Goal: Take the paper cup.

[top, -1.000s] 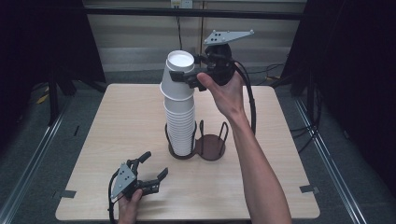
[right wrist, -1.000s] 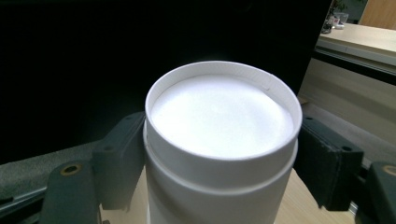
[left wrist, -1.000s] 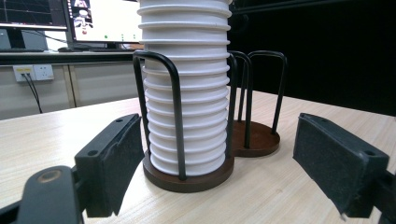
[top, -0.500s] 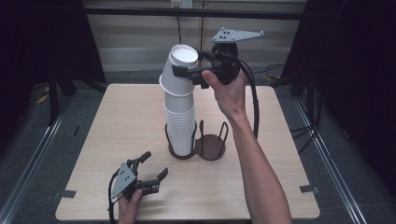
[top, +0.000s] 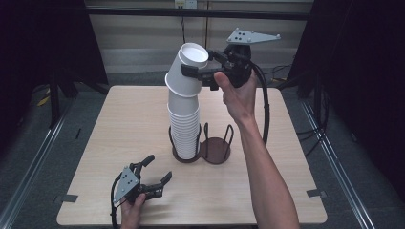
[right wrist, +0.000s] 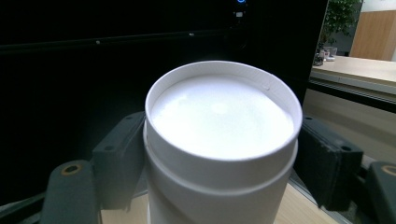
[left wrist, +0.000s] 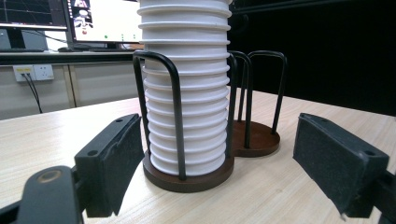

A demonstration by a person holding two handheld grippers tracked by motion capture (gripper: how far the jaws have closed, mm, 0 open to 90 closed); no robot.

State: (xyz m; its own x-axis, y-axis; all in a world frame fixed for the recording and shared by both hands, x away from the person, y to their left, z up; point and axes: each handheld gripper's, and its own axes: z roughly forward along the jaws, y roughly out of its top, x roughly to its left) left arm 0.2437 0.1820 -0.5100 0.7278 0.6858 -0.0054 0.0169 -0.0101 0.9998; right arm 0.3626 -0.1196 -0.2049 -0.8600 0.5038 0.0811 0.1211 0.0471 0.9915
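Dark curtained room, pale wooden table (top: 119,129) in the middle, monitors glowing behind in the left gripper view. Compared with a second back, the top cup (top: 187,70) has tipped over harder: its closed end now leans toward 1 o'clock, and my right hand sits a touch higher and further right. The left side hasn't budged.

Containers: a dark two-ring cup holder (top: 200,151) sits mid-table. Its left ring is packed with a tall stack of cups (top: 184,129), white, upside down and nested. The right ring (top: 216,149) has nothing in it.

The right gripper (top: 198,72) is clamped on that tilted top cup, one pad on each side of it just under the rim, with the cup's lower edge still touching the stack. From the gripper's body the cup sits at about 9 o'clock in the high view.

The left gripper (top: 155,174) rests low near the table's front edge at roughly 7 o'clock from the holder, jaws spread with nothing between them, the stack standing beyond them in its own view (left wrist: 187,93).
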